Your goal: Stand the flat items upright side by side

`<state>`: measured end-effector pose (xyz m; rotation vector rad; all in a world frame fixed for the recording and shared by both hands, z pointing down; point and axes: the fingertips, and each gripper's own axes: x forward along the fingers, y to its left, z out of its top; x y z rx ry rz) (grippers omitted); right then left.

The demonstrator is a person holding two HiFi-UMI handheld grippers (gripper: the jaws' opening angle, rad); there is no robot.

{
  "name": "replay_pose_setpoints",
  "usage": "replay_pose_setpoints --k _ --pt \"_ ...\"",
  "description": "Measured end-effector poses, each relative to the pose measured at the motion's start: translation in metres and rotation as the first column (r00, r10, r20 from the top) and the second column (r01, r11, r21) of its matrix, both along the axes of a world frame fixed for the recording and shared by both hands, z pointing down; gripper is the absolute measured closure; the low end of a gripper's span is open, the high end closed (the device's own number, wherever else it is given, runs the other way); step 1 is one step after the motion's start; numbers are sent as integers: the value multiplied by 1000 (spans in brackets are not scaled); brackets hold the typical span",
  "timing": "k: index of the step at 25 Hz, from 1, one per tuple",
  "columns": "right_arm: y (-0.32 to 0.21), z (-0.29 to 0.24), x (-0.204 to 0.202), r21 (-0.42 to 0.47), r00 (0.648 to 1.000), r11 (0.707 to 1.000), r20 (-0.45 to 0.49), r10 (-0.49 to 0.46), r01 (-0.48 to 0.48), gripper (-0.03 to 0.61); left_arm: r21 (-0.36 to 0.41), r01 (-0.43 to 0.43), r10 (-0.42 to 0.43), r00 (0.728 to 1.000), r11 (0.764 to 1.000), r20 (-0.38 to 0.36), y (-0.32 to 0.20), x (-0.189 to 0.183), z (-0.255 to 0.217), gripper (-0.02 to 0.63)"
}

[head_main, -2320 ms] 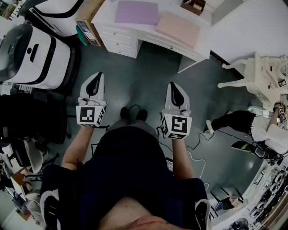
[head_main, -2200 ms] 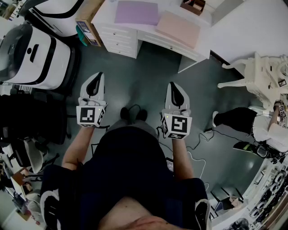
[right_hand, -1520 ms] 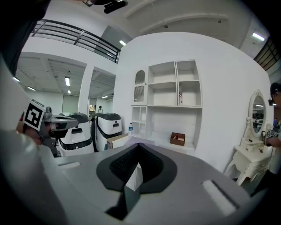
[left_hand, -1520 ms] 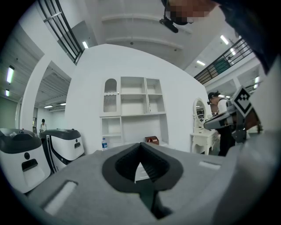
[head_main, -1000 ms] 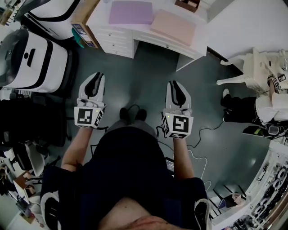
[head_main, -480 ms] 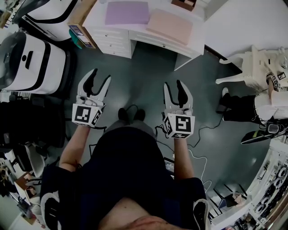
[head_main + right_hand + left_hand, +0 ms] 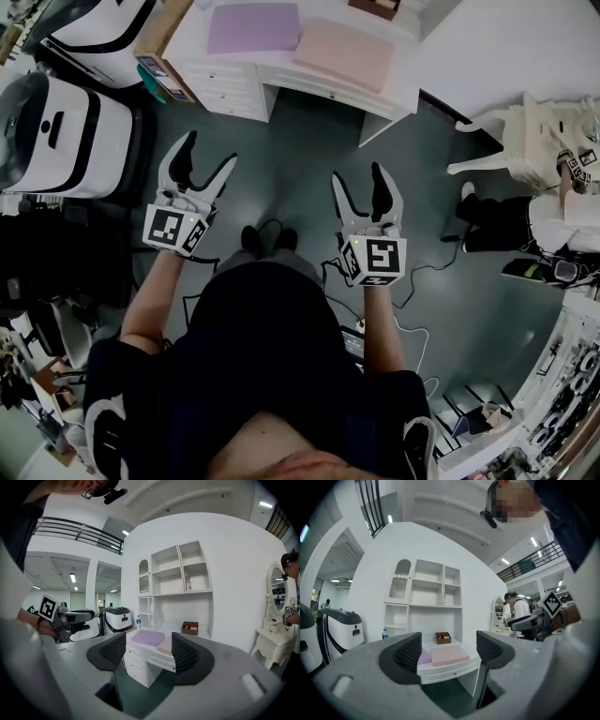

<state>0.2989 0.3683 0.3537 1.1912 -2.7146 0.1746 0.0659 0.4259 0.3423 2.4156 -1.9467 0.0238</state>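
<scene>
Both the left gripper (image 7: 208, 150) and the right gripper (image 7: 359, 176) have just swung their jaws wide with nothing between them, so I judge a reach is being readied, not begun. The purple pad (image 7: 251, 26) and pink pad (image 7: 345, 53) lie flat on the desk (image 7: 281, 82) at the head view's top. Only the gripper views show the shelves (image 7: 426, 597) behind.
</scene>
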Motion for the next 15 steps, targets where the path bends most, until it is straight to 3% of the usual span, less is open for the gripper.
replay_pose_setpoints --k 15 --pt "-45 9 17 -8 1000 1000 2 -7 7 273 34 -22 21 999 999 26 -55 23 -11 221"
